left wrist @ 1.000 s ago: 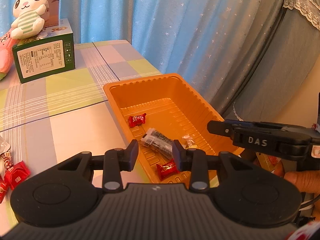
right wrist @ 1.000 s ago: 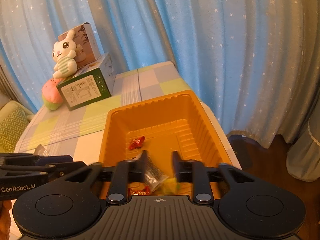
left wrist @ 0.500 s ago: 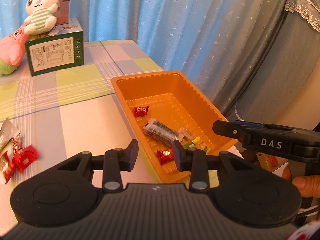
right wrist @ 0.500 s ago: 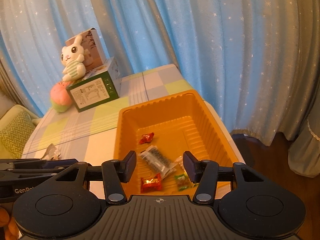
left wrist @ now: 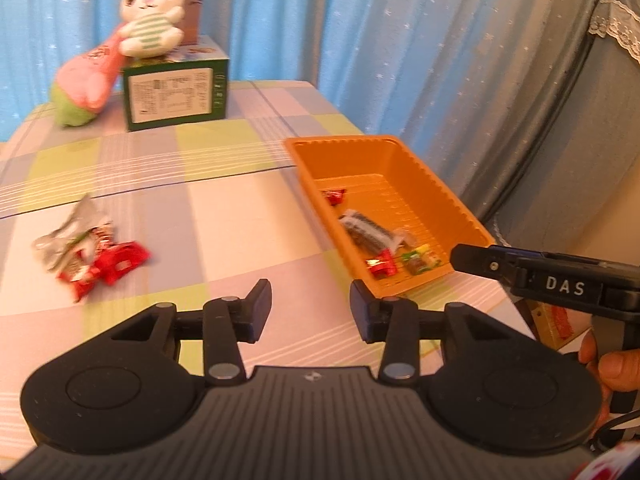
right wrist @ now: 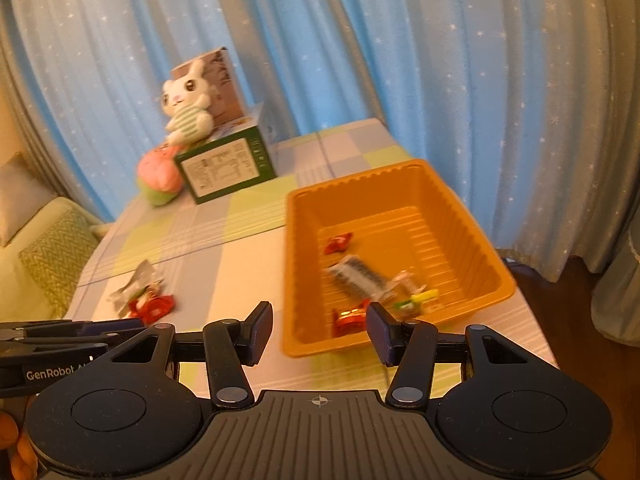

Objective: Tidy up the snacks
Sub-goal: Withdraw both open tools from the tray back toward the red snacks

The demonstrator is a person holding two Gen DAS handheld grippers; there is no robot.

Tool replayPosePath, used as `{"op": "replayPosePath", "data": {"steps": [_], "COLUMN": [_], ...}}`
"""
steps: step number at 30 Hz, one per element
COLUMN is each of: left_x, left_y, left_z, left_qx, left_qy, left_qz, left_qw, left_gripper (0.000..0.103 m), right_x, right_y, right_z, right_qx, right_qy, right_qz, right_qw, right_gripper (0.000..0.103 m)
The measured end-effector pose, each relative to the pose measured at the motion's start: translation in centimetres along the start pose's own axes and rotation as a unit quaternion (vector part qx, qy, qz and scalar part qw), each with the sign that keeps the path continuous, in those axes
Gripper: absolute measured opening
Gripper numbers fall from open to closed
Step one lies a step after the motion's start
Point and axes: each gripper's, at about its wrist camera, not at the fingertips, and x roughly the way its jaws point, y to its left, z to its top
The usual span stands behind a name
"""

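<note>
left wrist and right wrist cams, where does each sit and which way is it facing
Left wrist: on the left tongs, looking along them down at the table; the right tongs and a hand show at right.
Right wrist: on the right tongs, facing the orange tray; the left tongs show at lower left.
Shared: tray, loose snacks, green box, plush rabbit.

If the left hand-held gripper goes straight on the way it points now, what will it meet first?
Probably the bare tablecloth. The left hand-held gripper is open and empty, aimed between the loose snacks and the orange tray; depth is unclear.
</note>
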Motion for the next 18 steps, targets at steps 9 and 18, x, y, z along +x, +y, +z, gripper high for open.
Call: {"op": "replayPosePath", "data": {"steps": [9, 18], "left_x": [-4.2, -5.5], "left_y": [3.0, 5.4], "left_z": [-1.5, -2.6], "left_qx": [-0.016, -0.025], "left_qy": [-0.015, -0.018], "left_qz": [0.05, 0.071], "left_qw": [0.9985, 0.997], "left_gripper": [0.043, 0.045], "right_x": [0.6, 1.3], "right_y": [3.5, 5.7], "right_z": [-1.3, -2.4], "right_qx": [-0.025, -0.044], "right_qy": [0.012, 0.016], "right_qz": [0.046, 0.065], "right_qw": [0.999, 0.997], "right_gripper": [0.052, 0.052]}}
